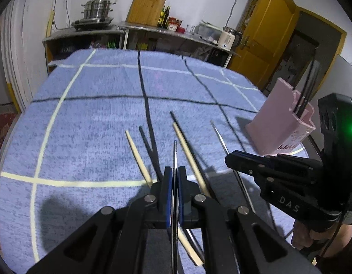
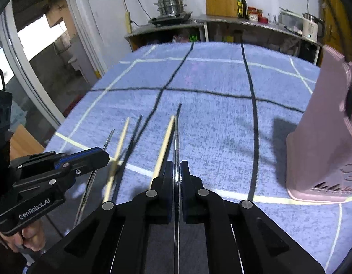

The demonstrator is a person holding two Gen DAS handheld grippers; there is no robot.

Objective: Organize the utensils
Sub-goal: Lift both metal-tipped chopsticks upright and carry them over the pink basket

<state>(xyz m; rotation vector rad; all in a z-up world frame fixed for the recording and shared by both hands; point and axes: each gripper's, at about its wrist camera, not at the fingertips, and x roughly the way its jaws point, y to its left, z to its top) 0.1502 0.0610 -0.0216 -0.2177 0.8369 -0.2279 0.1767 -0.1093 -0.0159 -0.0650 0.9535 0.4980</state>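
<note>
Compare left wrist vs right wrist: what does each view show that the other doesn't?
Left wrist only: the yellow door, and dark chopsticks standing in the pink utensil holder.

Right wrist only: the glass sliding door at far left.

Shared: the blue checked cloth, the holder, two pale wooden chopsticks and dark ones lying on the cloth, the steamer pot on the back counter. Each view also shows its own gripper, left and right, shut on a thin metal chopstick, with the other gripper at the side.
</note>
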